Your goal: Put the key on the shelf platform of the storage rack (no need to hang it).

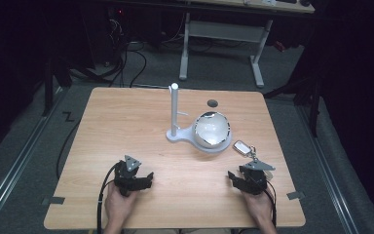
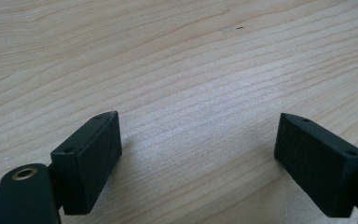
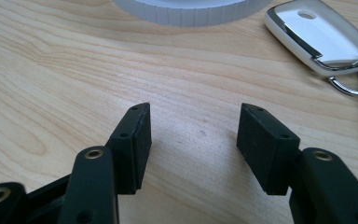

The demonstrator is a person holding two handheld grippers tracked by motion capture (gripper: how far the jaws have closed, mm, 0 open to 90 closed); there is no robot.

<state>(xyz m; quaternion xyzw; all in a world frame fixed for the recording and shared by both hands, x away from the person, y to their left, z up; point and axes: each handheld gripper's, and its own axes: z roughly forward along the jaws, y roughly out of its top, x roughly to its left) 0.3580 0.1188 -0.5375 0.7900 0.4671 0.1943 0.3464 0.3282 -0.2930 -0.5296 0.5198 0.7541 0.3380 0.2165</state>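
Note:
A white stand with an upright post (image 1: 174, 109) and a round base holds a white bowl (image 1: 211, 129) near the middle of the wooden table (image 1: 126, 126). A white key fob on a metal ring (image 1: 242, 147) lies just right of the bowl; the same key fob (image 3: 319, 37) is at the top right of the right gripper view, beyond the jaws. My left gripper (image 1: 148, 179) rests low over the table's front left, open, with bare wood between its jaws (image 2: 198, 154). At the front right my right gripper (image 1: 233, 179) is open too, nothing between its pads (image 3: 193, 140).
The stand's ribbed white base rim (image 3: 191, 11) lies ahead of the right gripper. A small dark hole (image 1: 212, 103) marks the tabletop behind the bowl. Beyond the table stand a white desk frame (image 1: 221, 29) and loose cables on the grey floor (image 1: 126, 58).

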